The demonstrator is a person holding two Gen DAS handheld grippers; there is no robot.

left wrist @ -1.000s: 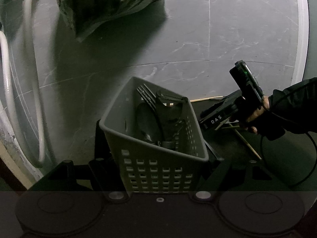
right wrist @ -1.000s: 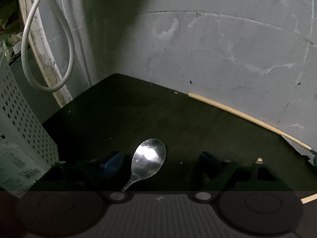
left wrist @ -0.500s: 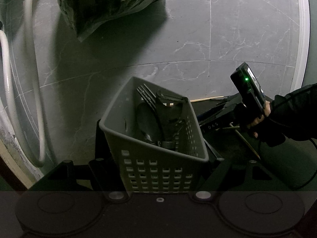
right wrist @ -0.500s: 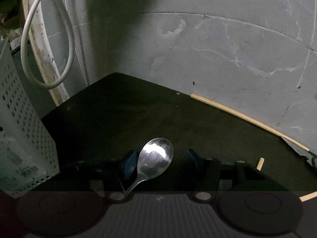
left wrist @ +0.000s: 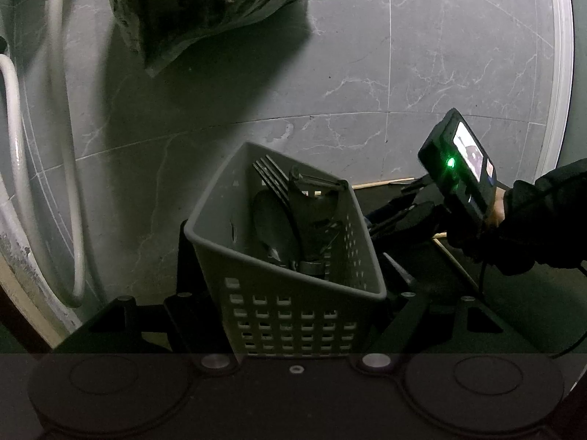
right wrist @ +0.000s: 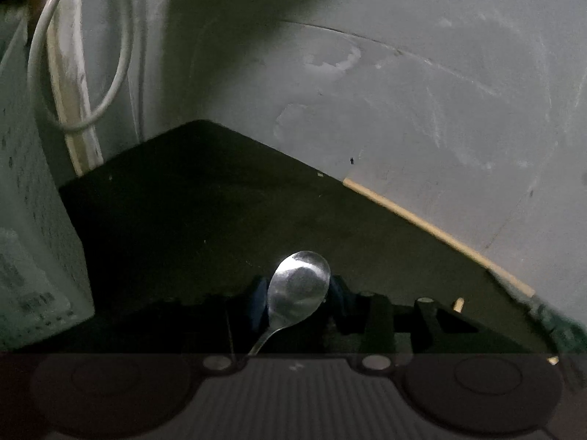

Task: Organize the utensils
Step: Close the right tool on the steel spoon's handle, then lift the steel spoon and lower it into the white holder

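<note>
My left gripper is shut on a grey slotted basket, one finger on each side wall. A fork, a dark spoon and another dark utensil stand in the basket. In the right wrist view a shiny metal spoon lies on a black mat. My right gripper straddles its bowl. Its jaws are closing, and the blue pads touch both sides of the bowl. In the left wrist view the right gripper reaches down just right of the basket, held by a sleeved hand.
A long wooden chopstick lies along the mat's far edge, and another stick's end shows nearer. The basket stands at the mat's left. A plastic bag and a white hose lie on the marble floor.
The right gripper slid forward over the spoon and rolled, and its jaws narrowed until the pads met the bowl. The left gripper and the basket stayed put.
</note>
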